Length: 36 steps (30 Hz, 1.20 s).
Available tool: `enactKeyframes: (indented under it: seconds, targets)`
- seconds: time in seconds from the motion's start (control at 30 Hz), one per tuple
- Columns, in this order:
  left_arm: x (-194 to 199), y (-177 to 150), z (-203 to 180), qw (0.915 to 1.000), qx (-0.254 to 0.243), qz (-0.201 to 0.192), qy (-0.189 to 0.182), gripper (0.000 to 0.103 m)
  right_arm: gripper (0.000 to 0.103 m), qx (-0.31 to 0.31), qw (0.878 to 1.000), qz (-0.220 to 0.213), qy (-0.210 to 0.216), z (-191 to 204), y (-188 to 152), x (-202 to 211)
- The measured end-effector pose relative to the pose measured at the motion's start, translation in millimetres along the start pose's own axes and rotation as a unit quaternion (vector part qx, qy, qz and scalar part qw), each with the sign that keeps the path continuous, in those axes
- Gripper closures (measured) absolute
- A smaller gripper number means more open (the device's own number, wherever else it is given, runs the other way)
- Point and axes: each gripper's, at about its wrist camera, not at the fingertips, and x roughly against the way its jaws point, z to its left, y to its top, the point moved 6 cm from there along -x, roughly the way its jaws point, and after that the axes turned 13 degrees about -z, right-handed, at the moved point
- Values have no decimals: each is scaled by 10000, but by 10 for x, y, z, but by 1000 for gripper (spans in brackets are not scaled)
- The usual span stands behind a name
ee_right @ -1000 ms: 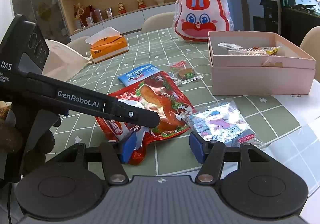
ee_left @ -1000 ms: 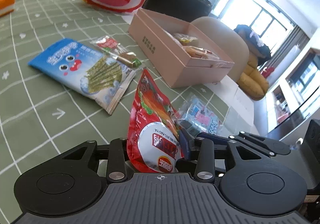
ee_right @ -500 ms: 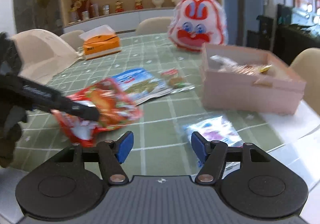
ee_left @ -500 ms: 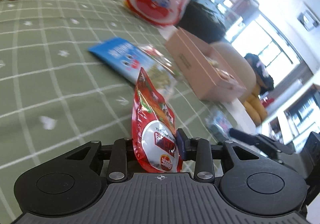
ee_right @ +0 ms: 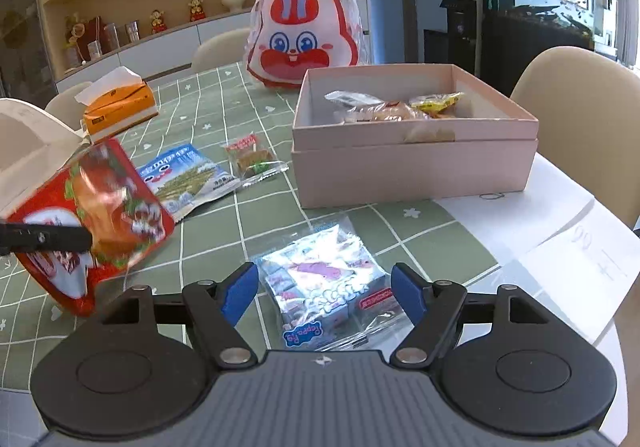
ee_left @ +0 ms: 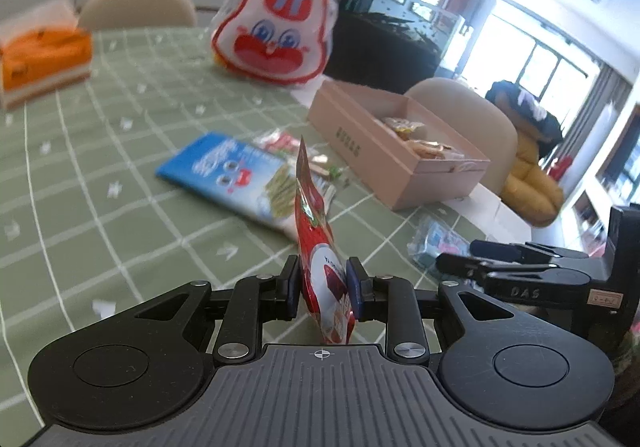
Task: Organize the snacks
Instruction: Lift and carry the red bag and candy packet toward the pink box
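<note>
Left gripper (ee_left: 323, 283) closing on red snack pouch (ee_left: 316, 247), right gripper (ee_right: 325, 293) opening around clear candy pack (ee_right: 324, 287)

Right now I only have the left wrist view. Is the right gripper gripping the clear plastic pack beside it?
Observer: No. The right gripper straddles the clear plastic pack of small blue-and-white boxes, jaws opening, pads off it.
Operator: Space in the pink cardboard box?
Observer: The pink cardboard box holds wrapped snacks toward its far right; its left end looks bare.
Operator: My red foil pouch?
Observer: The red foil pouch hangs tilted, printed face toward the right camera, left gripper closing on it.
</note>
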Motion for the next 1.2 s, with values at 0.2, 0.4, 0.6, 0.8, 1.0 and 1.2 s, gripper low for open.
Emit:
enactKeyframes:
  seconds: [0.2,0.4,0.6,0.8,1.0,1.2]
  targets:
    - [-157,-50,-363,9969,-755,193,-124,74,25,169,9999,12,-25,63,-29,-8]
    - [-341,-103,-400,9975,-659,51,-247,72,22,137,9999,5,0,52,-38,3]
    - [-494,-209,-334,9975,-419,173,-549,63,16,262,9996,73,76,103,-54,-13]
    - [-467,-228,-230,9975,112,325,-616,65,0,236,9987,378,258,89,-74,-95]
    - [-358,-209,-229,9992,18,287,-269,67,0,561,9963,615,207,159,-95,-137]
    - [-301,-256,-292,9984,-59,398,-400,67,1,669,9960,536,240,182,-111,-70]
